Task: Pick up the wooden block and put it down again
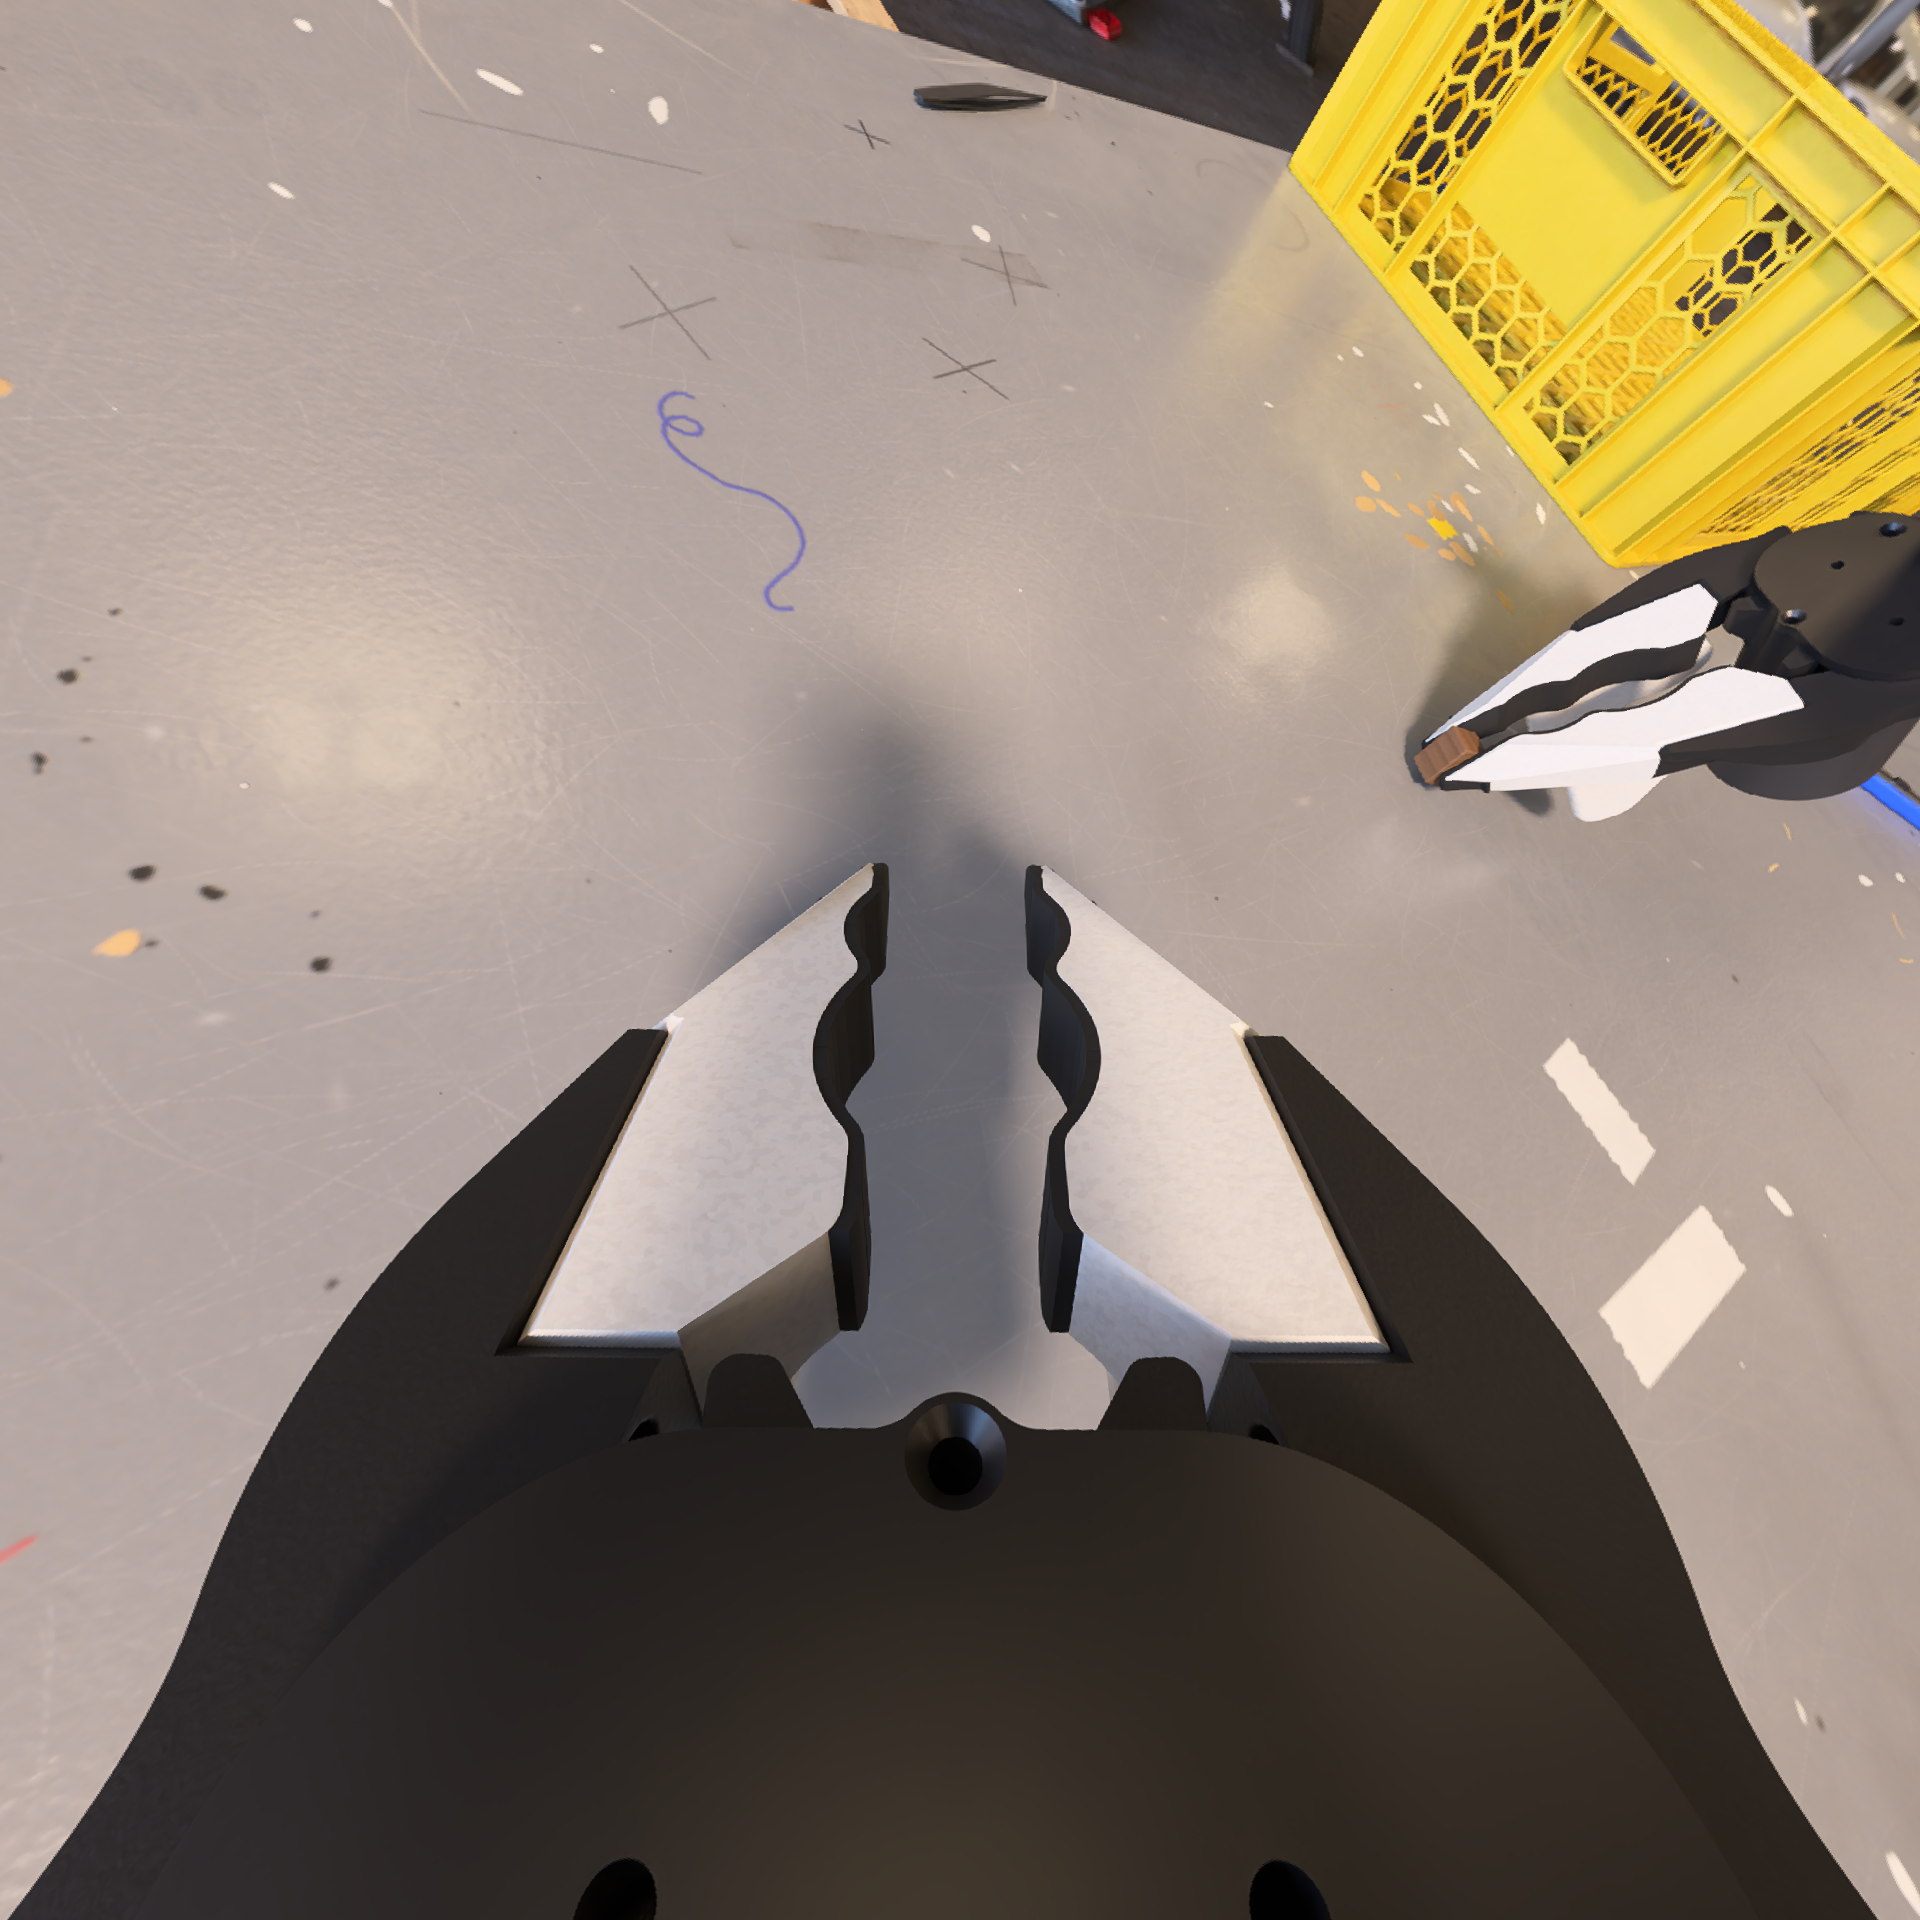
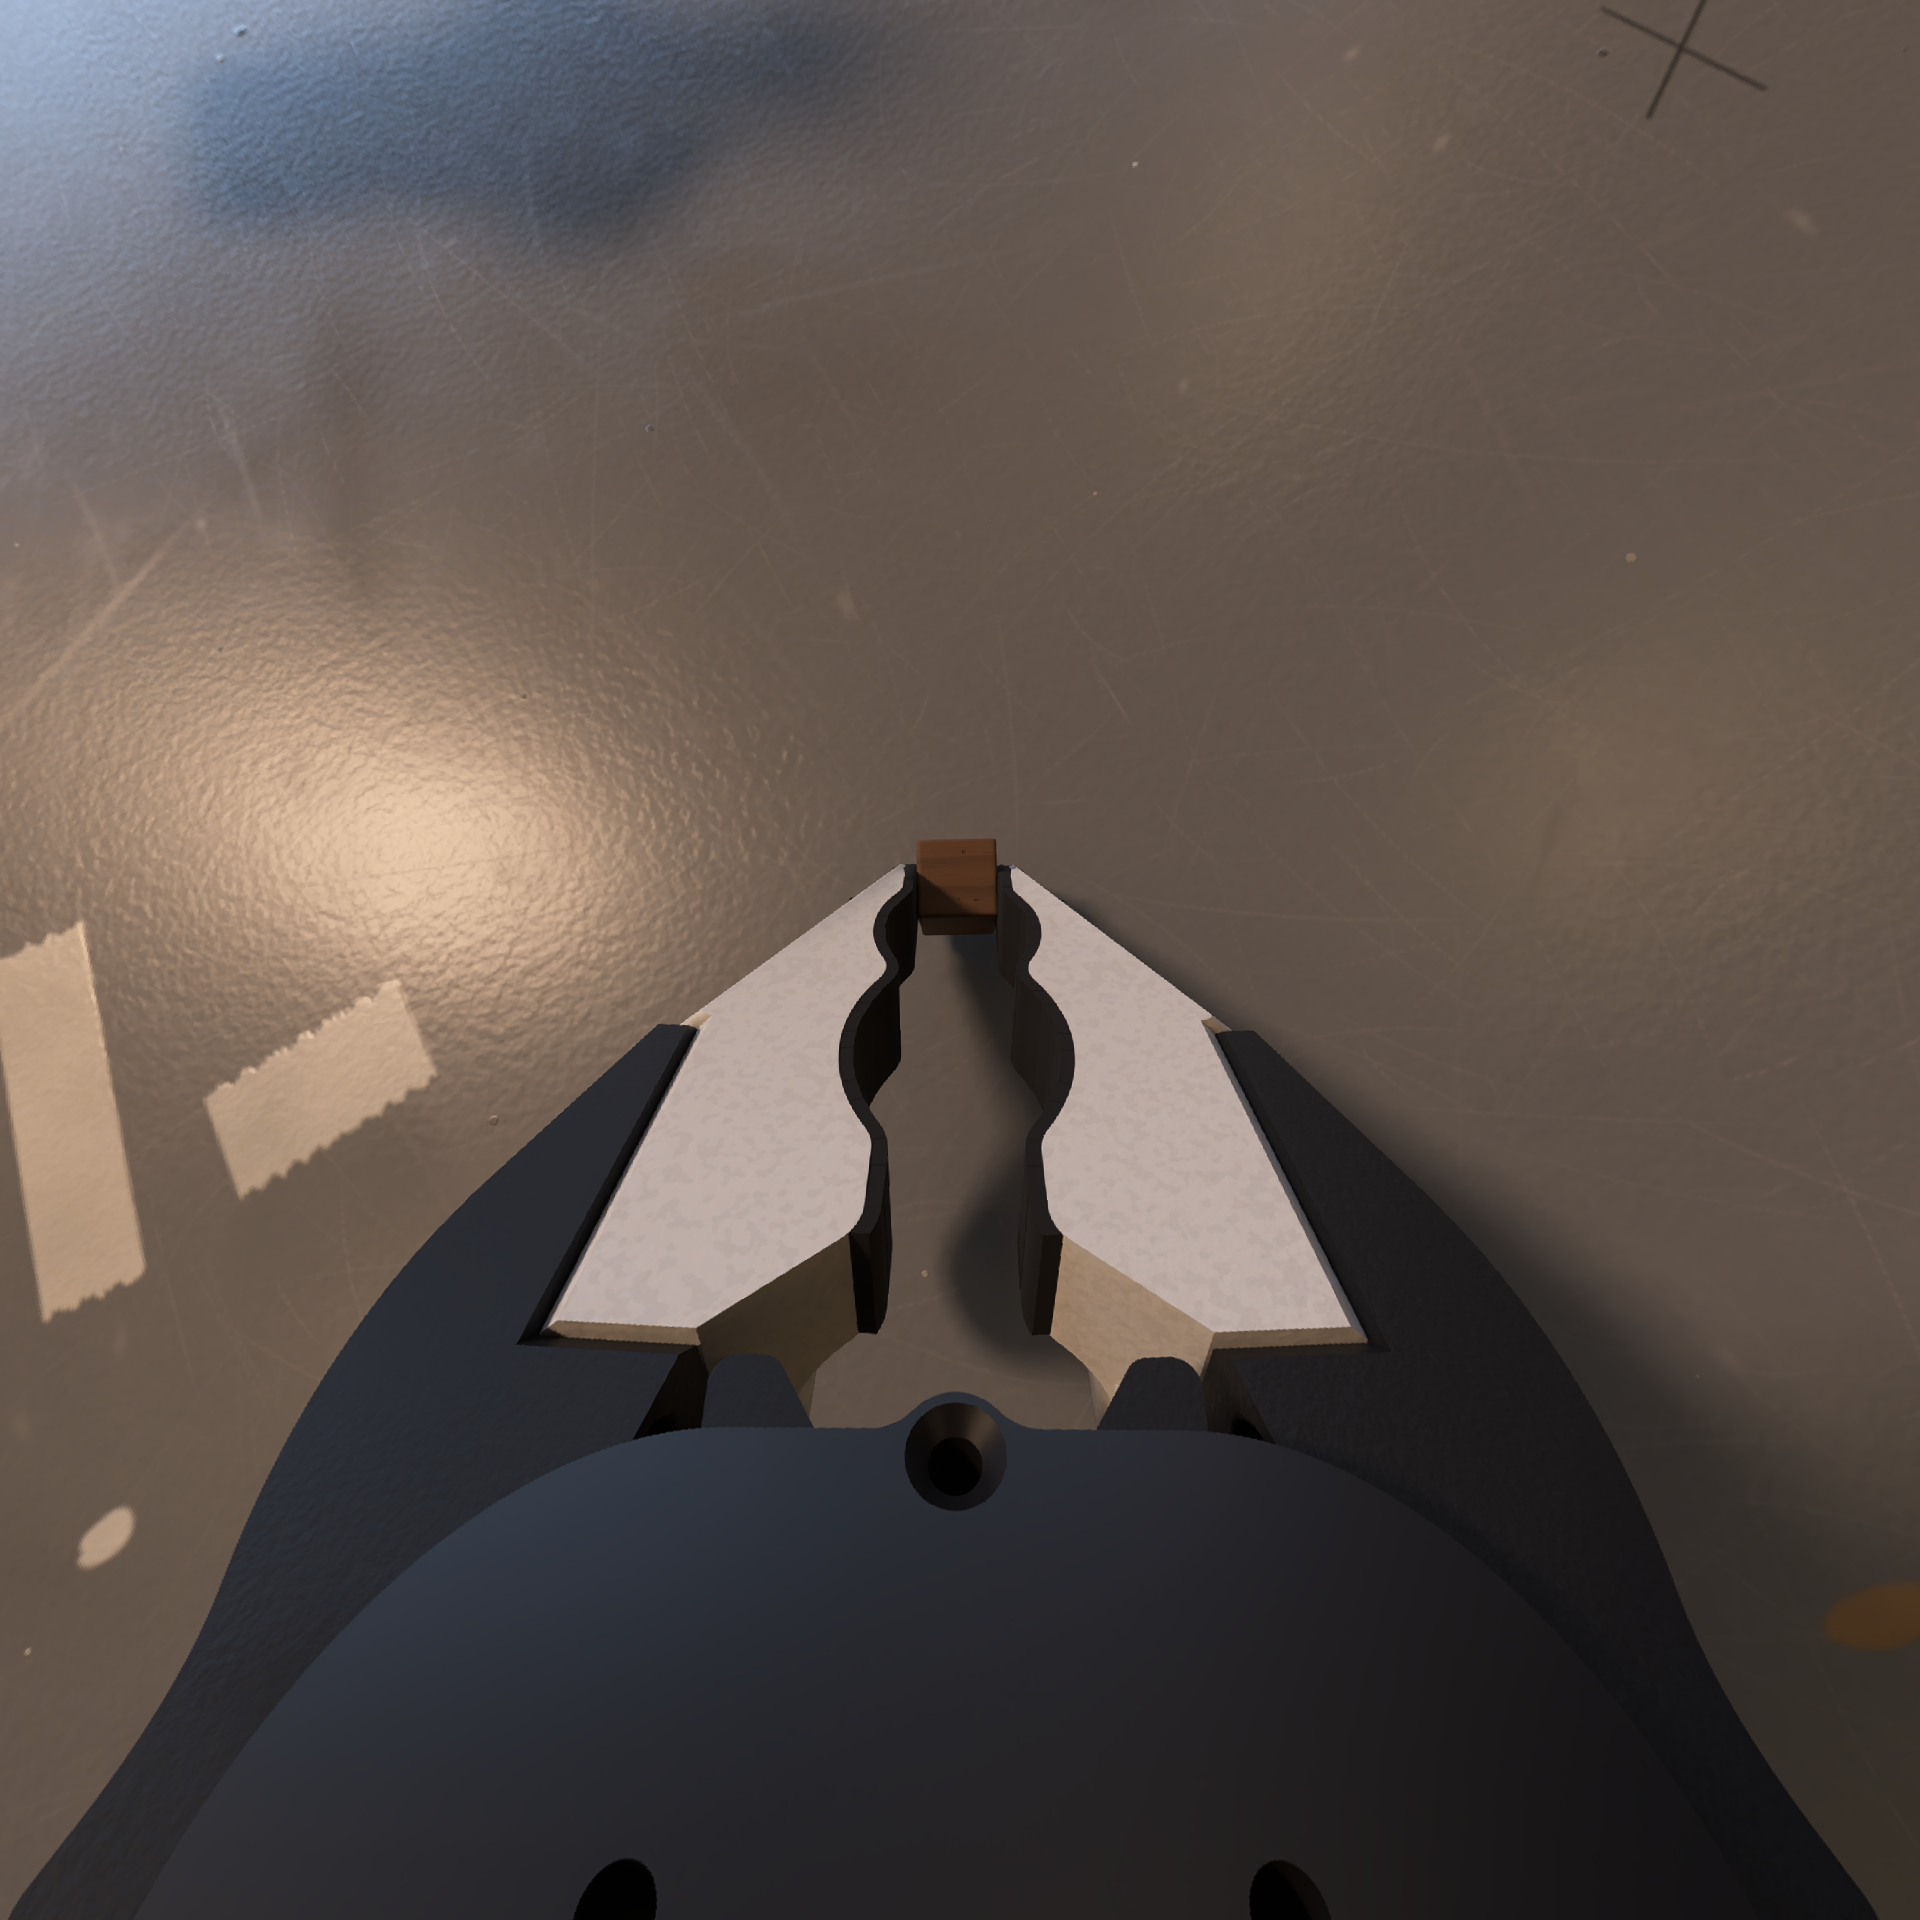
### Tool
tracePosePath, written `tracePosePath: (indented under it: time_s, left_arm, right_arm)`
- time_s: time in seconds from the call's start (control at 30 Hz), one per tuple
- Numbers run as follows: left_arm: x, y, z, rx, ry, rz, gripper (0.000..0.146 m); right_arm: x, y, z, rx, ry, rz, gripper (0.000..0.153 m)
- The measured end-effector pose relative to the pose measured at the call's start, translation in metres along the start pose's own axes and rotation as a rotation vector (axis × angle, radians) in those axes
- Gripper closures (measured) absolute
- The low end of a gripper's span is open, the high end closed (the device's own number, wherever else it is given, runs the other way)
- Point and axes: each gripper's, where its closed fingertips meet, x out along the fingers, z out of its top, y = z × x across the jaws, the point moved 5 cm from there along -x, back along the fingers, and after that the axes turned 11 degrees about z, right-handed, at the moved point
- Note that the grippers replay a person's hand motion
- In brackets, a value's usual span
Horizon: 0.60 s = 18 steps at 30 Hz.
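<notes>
The wooden block (image 2: 957, 885) is a small brown cube. It sits between the fingertips of my right gripper (image 2: 957, 894), which is shut on it. In the left wrist view the block (image 1: 1446, 752) shows at the tips of the right gripper (image 1: 1455, 764), at or just above the grey table at the right. Whether the block touches the table I cannot tell. My left gripper (image 1: 956, 883) is open and empty over the middle of the table, well left of the block.
A yellow lattice crate (image 1: 1621, 260) stands at the far right of the table (image 1: 416, 623), just behind the right gripper. A flat black object (image 1: 977, 98) lies near the far edge. White tape strips (image 2: 312, 1086) lie left of the right gripper.
</notes>
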Motion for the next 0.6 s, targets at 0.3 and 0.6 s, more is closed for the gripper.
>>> tracePosePath:
  time_s: [0.3,0.6]
  left_arm:
    - [0.0,0.0,0.0,-0.006,0.004,-0.004,0.12]
    - [0.0,-0.003,-0.003,0.001,0.028,-0.039,0.12]
  right_arm:
    - [0.001,-0.003,0.004,-0.018,0.002,-0.016,0.126]
    - [0.017,-0.007,0.022,-0.252,0.162,0.061,0.096]
